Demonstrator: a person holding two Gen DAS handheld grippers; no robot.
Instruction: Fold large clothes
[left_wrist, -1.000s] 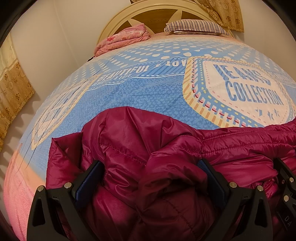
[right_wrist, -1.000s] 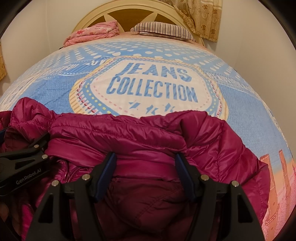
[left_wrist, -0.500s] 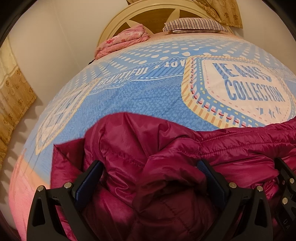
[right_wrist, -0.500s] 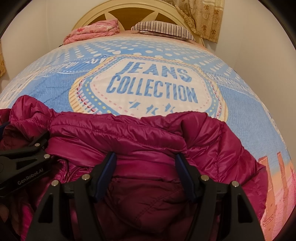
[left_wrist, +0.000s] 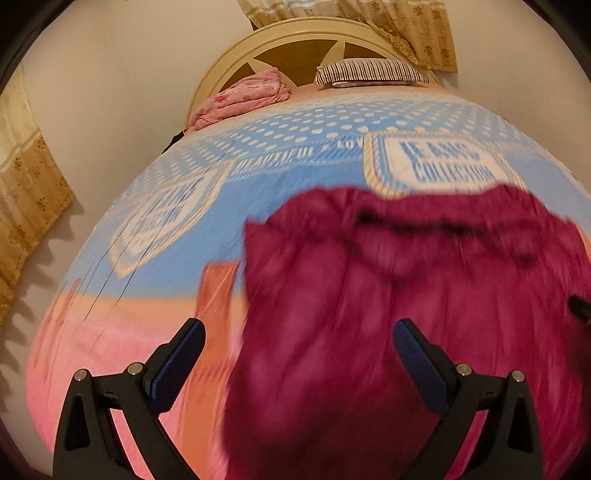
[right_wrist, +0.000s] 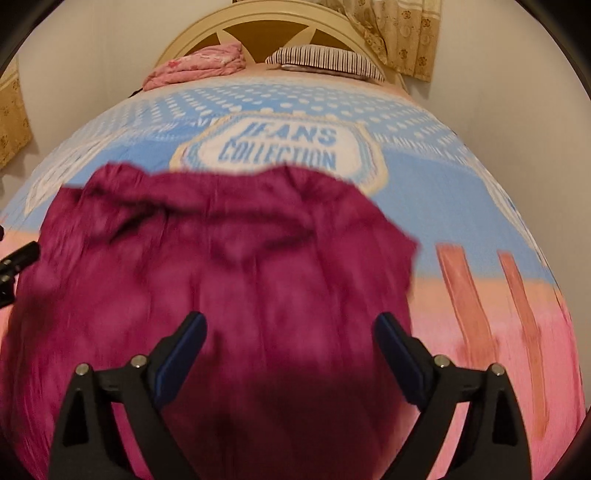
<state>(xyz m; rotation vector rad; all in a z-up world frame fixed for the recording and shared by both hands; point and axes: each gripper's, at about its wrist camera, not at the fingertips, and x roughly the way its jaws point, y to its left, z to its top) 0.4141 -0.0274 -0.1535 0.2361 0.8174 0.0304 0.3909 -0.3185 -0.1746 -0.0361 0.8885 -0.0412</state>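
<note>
A magenta puffer jacket lies spread on the bed's blue and pink printed cover, blurred by motion. It also shows in the right wrist view. My left gripper is open, raised above the jacket's left part, with nothing between its blue pads. My right gripper is open above the jacket's right part, also empty. A bit of the other gripper shows at the edge of each view.
A pink folded blanket and a striped pillow lie at the headboard. Walls close in on both sides of the bed, with curtains at the left and behind the headboard.
Both grippers have lifted and pulled back from the jacket. The jacket, bunched between the fingers before, now lies lower and more spread out, seen from higher up.
</note>
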